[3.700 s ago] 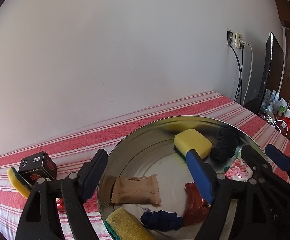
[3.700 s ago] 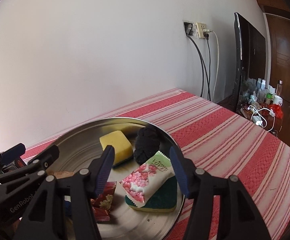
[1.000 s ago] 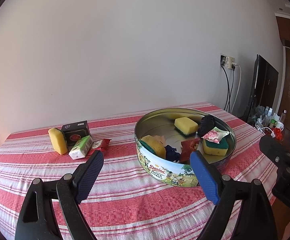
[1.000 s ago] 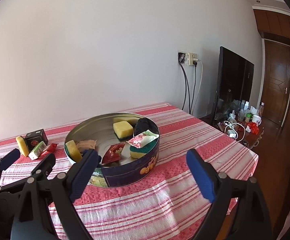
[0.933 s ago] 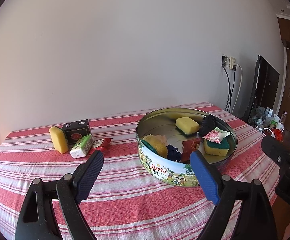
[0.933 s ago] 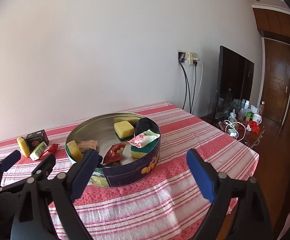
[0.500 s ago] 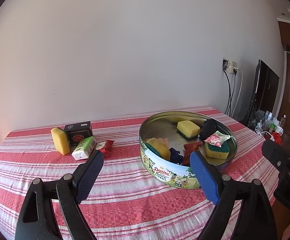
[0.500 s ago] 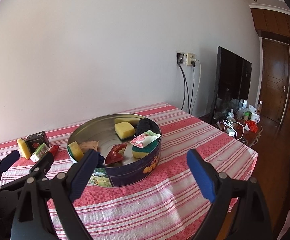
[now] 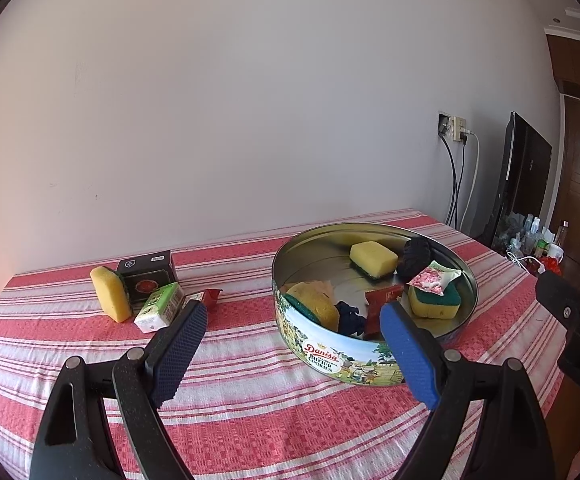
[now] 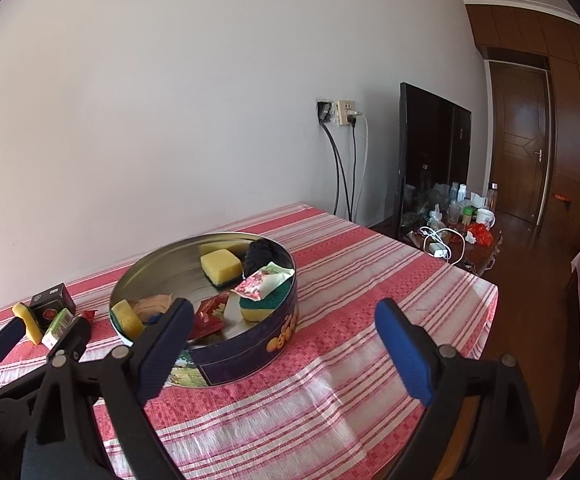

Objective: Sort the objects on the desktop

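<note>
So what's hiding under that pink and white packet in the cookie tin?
The pink and white packet lies on a green-and-yellow sponge inside the cookie tin. Whatever is beneath that sponge is covered, so I cannot tell.

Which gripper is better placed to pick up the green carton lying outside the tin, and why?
Left, probably. The left gripper is open with the green carton just beyond its left finger; the right gripper faces the tin.

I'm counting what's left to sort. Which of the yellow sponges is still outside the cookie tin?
The yellow sponge standing on edge on the tablecloth, against the black box. The other three lie inside the tin.
</note>
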Motion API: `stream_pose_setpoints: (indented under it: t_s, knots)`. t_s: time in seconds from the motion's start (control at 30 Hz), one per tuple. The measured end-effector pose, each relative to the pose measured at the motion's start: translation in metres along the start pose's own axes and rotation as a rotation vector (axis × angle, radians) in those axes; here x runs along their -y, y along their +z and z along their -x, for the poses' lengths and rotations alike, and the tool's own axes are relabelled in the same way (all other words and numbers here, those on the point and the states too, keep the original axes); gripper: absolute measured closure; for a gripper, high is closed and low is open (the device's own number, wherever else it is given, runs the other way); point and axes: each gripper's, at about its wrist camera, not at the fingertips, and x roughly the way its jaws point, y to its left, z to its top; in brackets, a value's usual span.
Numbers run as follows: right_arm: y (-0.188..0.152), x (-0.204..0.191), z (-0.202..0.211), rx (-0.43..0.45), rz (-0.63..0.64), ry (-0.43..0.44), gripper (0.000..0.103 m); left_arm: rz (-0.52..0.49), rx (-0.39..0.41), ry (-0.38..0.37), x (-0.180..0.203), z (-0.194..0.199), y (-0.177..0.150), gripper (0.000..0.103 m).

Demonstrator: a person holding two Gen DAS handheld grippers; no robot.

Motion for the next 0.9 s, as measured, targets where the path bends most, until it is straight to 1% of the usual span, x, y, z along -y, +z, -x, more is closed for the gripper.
stream_pose_setpoints:
  t_s: [0.2,0.47,0.6,0.9]
  knots:
    - [0.001,-0.008,-0.006,-0.007,0.017,0.009,0.010,0.011,-0.007,0.001,-0.007,-0.006,0.002,0.013]
    - [0.007,-0.017,-0.008,0.009,0.027,0.035,0.010,0.010,-0.008,0.002,-0.011,-0.011,0.005,0.013]
    - [0.007,-0.020,-0.010,0.000,0.035,0.045,0.009,0.021,-0.009,-0.001,-0.015,-0.011,0.006,0.013]
    - [0.007,-0.023,-0.010,0.000,0.048,0.043,0.009,0.024,-0.013,0.002,-0.017,-0.014,0.005,0.013]
